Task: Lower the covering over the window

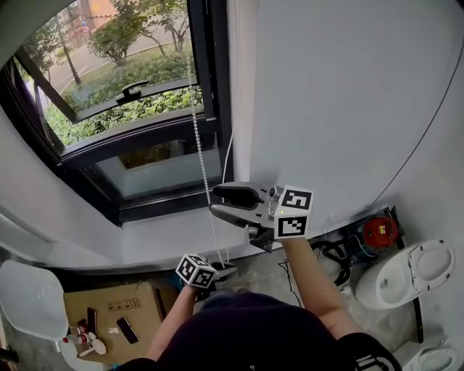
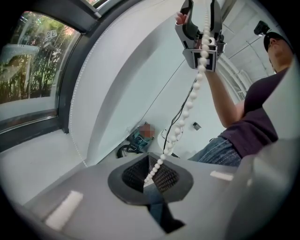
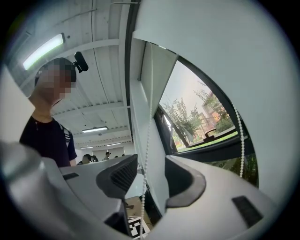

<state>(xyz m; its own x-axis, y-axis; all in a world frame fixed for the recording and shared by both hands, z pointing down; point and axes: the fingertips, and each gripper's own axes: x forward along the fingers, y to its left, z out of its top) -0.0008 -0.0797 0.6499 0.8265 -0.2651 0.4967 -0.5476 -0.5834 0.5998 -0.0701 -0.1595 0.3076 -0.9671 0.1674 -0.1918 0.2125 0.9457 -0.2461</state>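
A white bead chain (image 1: 204,170) hangs beside the dark-framed window (image 1: 130,109), whose glass is uncovered. My right gripper (image 1: 214,200) is open, and the chain (image 3: 142,187) runs freely between its spread jaws without touching the pads (image 3: 123,172). A second strand (image 3: 241,140) hangs at the right, against the window. Lower down, my left gripper (image 1: 223,269) is shut on the chain (image 2: 187,108), which is pinched at the jaw tips (image 2: 151,177) and rises taut toward the right gripper (image 2: 201,7) above.
A white wall (image 1: 341,94) stands to the right of the window, with a white sill (image 1: 167,235) below it. On the floor are a cardboard box (image 1: 109,308), a red device with cables (image 1: 379,230), and white seats (image 1: 409,272).
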